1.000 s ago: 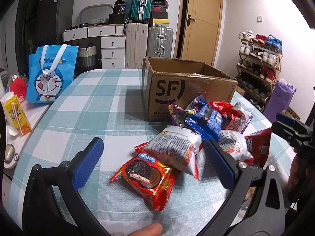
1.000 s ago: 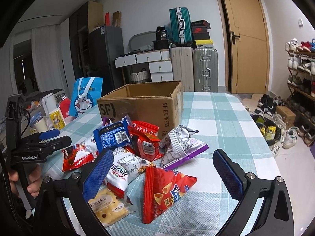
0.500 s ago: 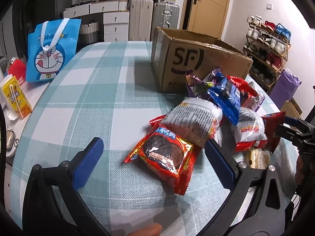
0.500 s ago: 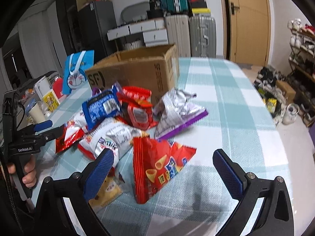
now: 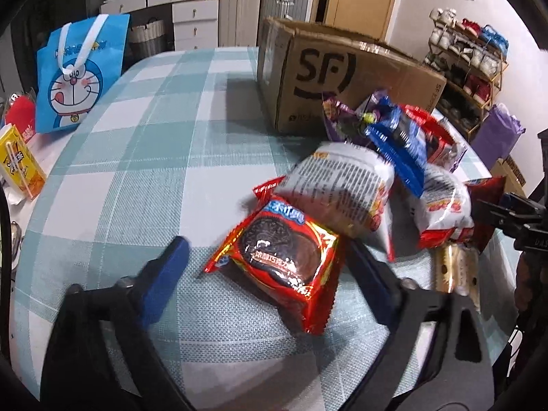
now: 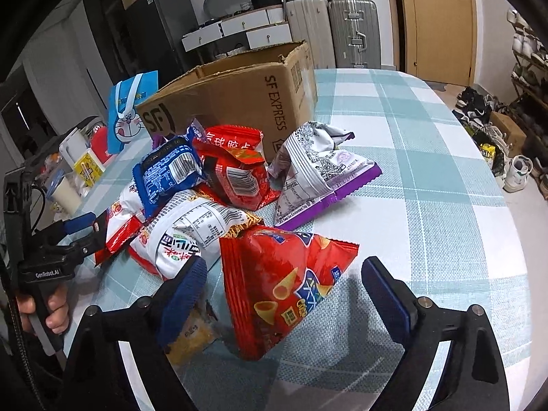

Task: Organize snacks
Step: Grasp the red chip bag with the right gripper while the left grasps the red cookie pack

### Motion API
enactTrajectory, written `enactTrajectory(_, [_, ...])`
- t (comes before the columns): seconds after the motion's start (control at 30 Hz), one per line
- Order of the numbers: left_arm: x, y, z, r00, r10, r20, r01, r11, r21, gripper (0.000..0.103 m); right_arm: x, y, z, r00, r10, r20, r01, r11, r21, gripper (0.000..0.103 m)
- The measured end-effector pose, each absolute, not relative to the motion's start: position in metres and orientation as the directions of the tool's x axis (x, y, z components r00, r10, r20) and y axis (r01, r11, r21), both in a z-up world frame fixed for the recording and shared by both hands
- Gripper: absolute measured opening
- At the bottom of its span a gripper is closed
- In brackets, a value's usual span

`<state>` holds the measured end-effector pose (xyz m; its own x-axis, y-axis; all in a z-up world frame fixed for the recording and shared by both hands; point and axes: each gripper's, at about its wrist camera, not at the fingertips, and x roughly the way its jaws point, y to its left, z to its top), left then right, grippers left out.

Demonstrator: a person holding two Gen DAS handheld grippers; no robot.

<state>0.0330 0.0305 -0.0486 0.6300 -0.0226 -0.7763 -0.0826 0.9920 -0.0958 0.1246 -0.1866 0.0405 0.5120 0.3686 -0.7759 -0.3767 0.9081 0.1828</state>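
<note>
A heap of snack bags lies on the checked tablecloth point(image 5: 137, 157) in front of an open cardboard SF box point(image 5: 342, 68). In the left wrist view my left gripper point(image 5: 267, 250) straddles a red chocolate-cookie pack point(image 5: 281, 253). Its jaws are closing, and the left pad still stands clear of the wrapper. In the right wrist view my right gripper point(image 6: 284, 270) straddles a red cone-chip bag point(image 6: 281, 281). Those jaws are closing too, with small gaps on both sides. The left gripper point(image 6: 89, 226) also shows at the left edge of the right wrist view, held by a hand.
A white noodle-snack bag point(image 5: 342, 188), a blue pack point(image 6: 167, 171), a red pack point(image 6: 236, 171) and a purple-edged bag point(image 6: 318, 171) crowd the pile beside the box point(image 6: 239, 96). A blue cartoon tote point(image 5: 75, 75) and a yellow drink carton point(image 5: 19, 164) stand at the table's left.
Both grippers have dropped and tilted down toward the snacks. Their jaws have narrowed, the left around the cookie pack and the right around the cone-chip bag.
</note>
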Motion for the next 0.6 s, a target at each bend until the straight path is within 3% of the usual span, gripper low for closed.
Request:
enactTrajectory(0.1, [0.034, 0.031, -0.051, 0.628, -0.058, -0.776, -0.062, 0.99, -0.125, 0.07, 0.128, -0.185, 0.037, 0.498, 0.373, -0.782, -0.379, 0.906, 0.191, 0.083])
enactTrajectory(0.23, [0.033, 0.031, -0.05, 0.633, -0.088, -0.769, -0.042, 0.988, -0.148, 0.059, 0.128, -0.185, 0.034, 0.494, 0.368, -0.788, -0.376, 0.907, 0.188, 0.078])
enactTrajectory(0.37, [0.03, 0.032, -0.048, 0.643, -0.108, -0.758, -0.026, 0.986, -0.162, 0.047, 0.129, -0.189, 0.032, 0.489, 0.369, -0.79, -0.365, 0.909, 0.199, 0.065])
enactTrajectory(0.6, [0.019, 0.038, -0.045, 0.66, -0.116, -0.742, -0.031, 0.983, -0.181, 0.046, 0.122, -0.201, 0.036, 0.493, 0.414, -0.765, -0.362, 0.898, 0.252, 0.044])
